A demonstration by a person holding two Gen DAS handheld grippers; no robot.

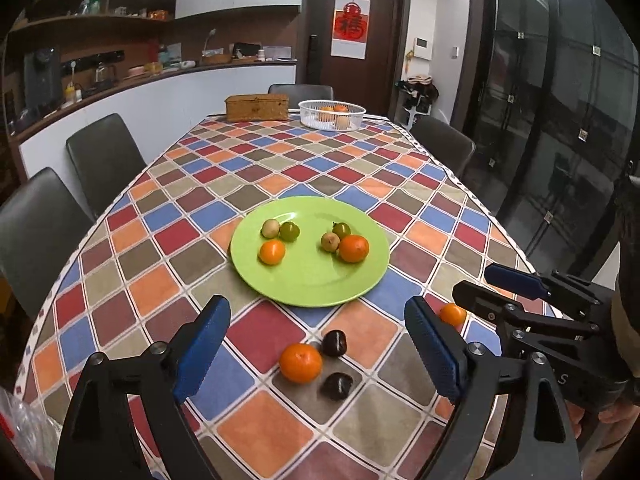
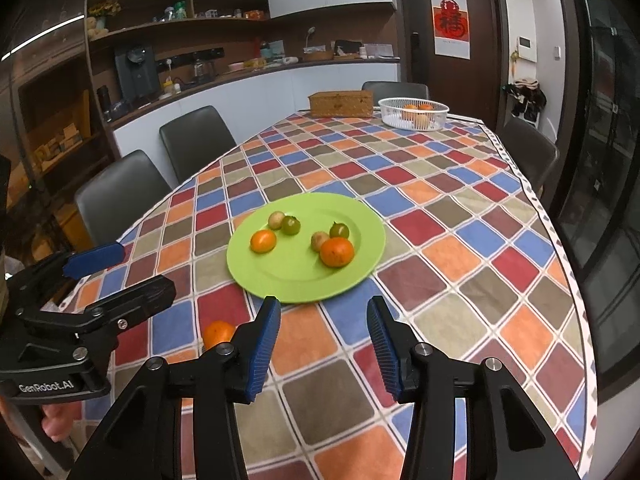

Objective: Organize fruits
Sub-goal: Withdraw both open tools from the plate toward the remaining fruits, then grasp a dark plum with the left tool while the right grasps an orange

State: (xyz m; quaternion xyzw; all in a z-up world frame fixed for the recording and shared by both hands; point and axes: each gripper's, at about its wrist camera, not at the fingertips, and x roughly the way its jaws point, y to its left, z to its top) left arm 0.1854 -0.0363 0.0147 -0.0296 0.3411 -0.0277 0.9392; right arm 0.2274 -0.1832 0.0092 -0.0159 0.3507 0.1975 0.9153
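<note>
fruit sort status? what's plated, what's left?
Done: six fruits sit on the green plate in two groups of three. In hand: nothing; left gripper and right gripper are open and empty. Left: an orange, two dark fruits and another orange on the tablecloth.

The left tool (image 1: 316,348) hangs with its blue pads wide apart over the checkered tabletop (image 1: 400,184), nothing between them. Below lie an orange (image 1: 300,363) and two dark fruits (image 1: 335,343). Beyond sits a green plate (image 1: 308,284) bearing six small fruits.
</note>
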